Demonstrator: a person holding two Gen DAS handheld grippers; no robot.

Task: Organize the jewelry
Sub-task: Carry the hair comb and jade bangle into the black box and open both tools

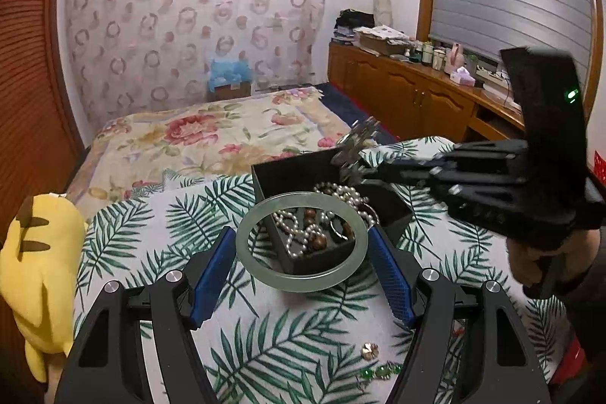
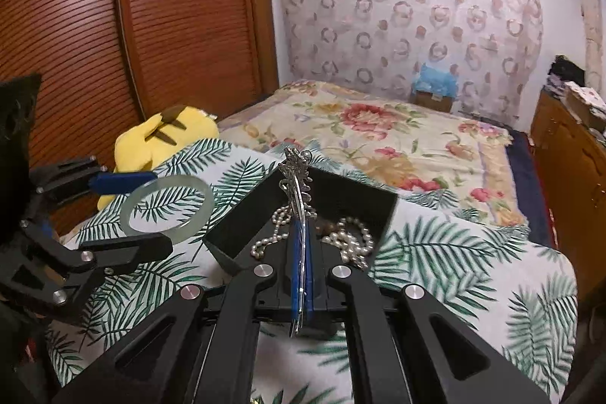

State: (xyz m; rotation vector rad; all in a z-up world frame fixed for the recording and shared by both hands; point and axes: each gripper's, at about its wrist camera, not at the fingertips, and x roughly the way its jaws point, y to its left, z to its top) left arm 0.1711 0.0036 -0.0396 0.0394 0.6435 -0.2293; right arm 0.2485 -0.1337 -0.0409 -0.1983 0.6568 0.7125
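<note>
Clamping one jade bangle (image 1: 302, 241) between its pads, the left gripper (image 1: 302, 262) hovers; ahead, the right gripper (image 2: 301, 245) pinches one silver hairpin (image 2: 297, 177) above one black box (image 1: 299, 173).

A yellow plush toy (image 1: 38, 275) is seen at the edge of a palm-leaf printed white cloth (image 1: 288, 339). Beyond it, a floral bedspread (image 2: 378, 135) is spread before a ring-patterned sheer curtain (image 1: 189, 17). A slatted wooden wardrobe door (image 2: 125, 25) is seen.

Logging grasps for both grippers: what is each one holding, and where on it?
Left gripper clamps the jade bangle across its outer rim. Right gripper pinches a silver hairpin along its flat shaft.
</note>
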